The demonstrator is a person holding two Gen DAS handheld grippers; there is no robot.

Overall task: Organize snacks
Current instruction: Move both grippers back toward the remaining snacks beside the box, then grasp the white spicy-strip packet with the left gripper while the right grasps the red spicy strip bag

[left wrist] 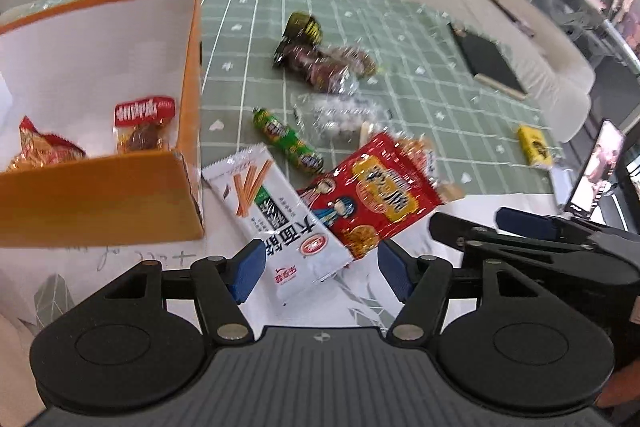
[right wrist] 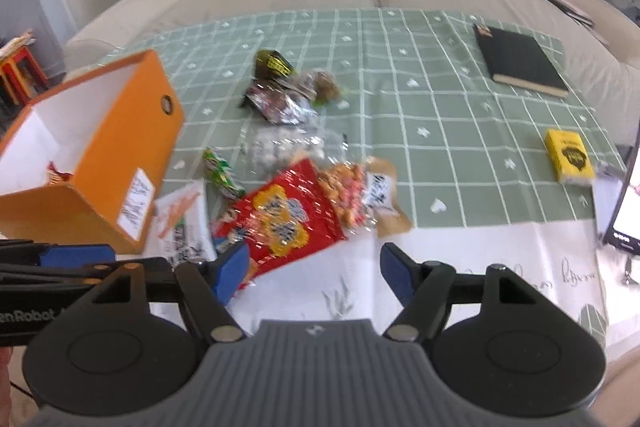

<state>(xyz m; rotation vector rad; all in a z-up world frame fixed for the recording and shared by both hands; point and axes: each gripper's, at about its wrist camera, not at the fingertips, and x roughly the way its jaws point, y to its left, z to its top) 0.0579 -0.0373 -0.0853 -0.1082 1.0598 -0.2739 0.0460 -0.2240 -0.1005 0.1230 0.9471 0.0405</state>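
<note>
Snacks, crinkly foil and plastic packs, lie loose on green checked tablecloth (right wrist: 460, 115) beside orange cardboard box (left wrist: 100, 199) w/ two red packs inside. Left gripper (left wrist: 320, 267) jaws wide, empty, above flat white breadstick pack (left wrist: 276, 219). Right gripper (right wrist: 312, 271) also wide, empty, near glossy red bag (right wrist: 288, 215).

We see open cloth on the table (right wrist: 460, 131) between the snack pile and the black notebook (right wrist: 520, 61), with only the small yellow box (right wrist: 568, 155) at its right edge. To the left the orange box (right wrist: 120, 147) walls off that side, its top open. The white packet (left wrist: 276, 219) and red bag (left wrist: 372, 195) overlap just beyond the left tool (left wrist: 320, 265); the right tool (right wrist: 310, 273) has bare cloth below it.
</note>
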